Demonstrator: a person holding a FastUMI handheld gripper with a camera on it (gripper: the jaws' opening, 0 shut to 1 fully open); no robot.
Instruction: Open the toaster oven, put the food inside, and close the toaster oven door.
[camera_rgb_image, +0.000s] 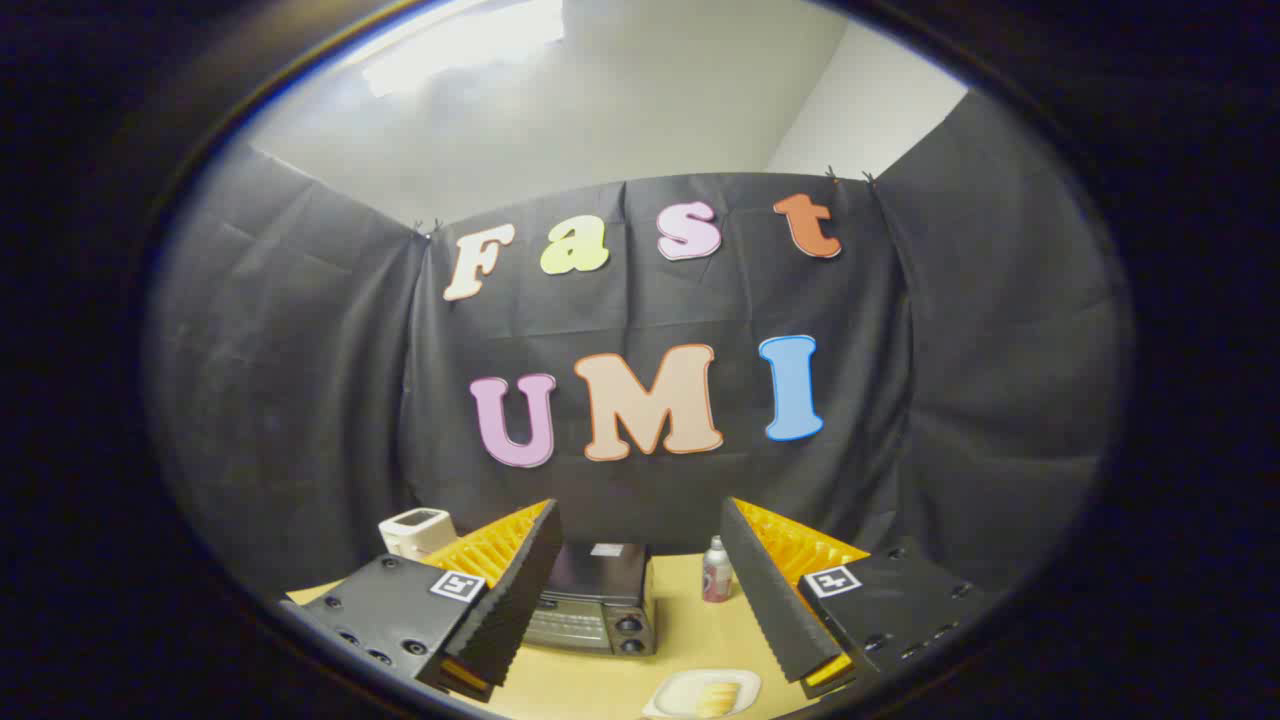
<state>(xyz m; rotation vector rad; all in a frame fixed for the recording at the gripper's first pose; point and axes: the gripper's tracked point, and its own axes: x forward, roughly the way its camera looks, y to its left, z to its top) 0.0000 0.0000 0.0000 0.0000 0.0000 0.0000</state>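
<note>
toaster oven (596, 600) shut, food (716, 697) on plate (672, 692)

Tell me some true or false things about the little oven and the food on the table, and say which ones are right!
1. The toaster oven door is shut. True.
2. The gripper is squeezing the food. False: its fingers are spread wide open with nothing between them, up above the table.
3. The food is already inside the oven. False: it lies on a white plate on the table, in front of the oven.
4. A small bottle stands on the table beside the oven. True.
5. A white gadget sits on top of the oven. False: it stands off to the oven's other side, away from the bottle.
</note>
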